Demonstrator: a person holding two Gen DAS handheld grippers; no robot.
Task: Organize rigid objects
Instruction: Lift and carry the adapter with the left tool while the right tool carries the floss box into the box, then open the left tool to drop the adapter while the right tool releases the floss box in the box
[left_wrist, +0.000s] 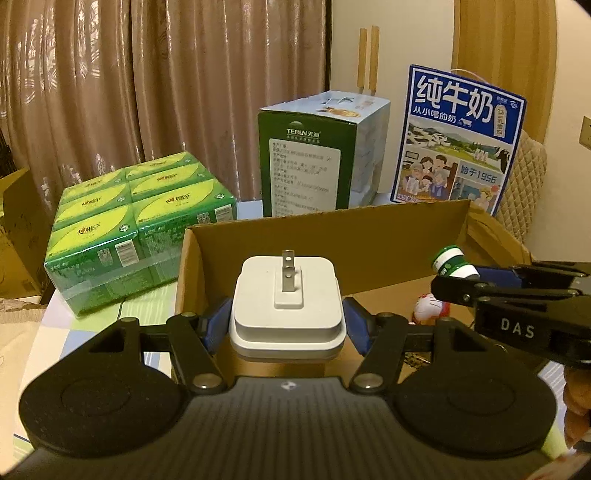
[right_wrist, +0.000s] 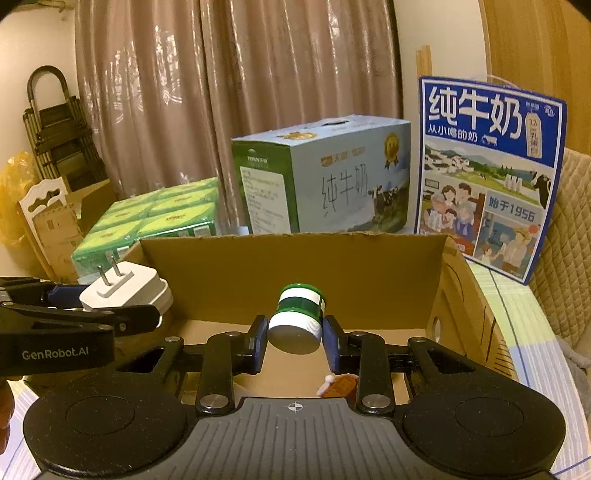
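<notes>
The left gripper (left_wrist: 286, 325) squeezes a white plug (left_wrist: 287, 306), prongs up, over the cardboard box (left_wrist: 332, 236). The right gripper (right_wrist: 294, 332) pinches a small green-and-white jar (right_wrist: 297, 319) over it too. Behind the box stand milk cartons (right_wrist: 325, 177) and green packs (left_wrist: 140, 229).

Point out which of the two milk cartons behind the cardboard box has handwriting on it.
The pale blue and green milk carton, standing between the green tissue pack and the dark blue carton, has characters handwritten across its side. The dark blue one shows only printed artwork.
</notes>
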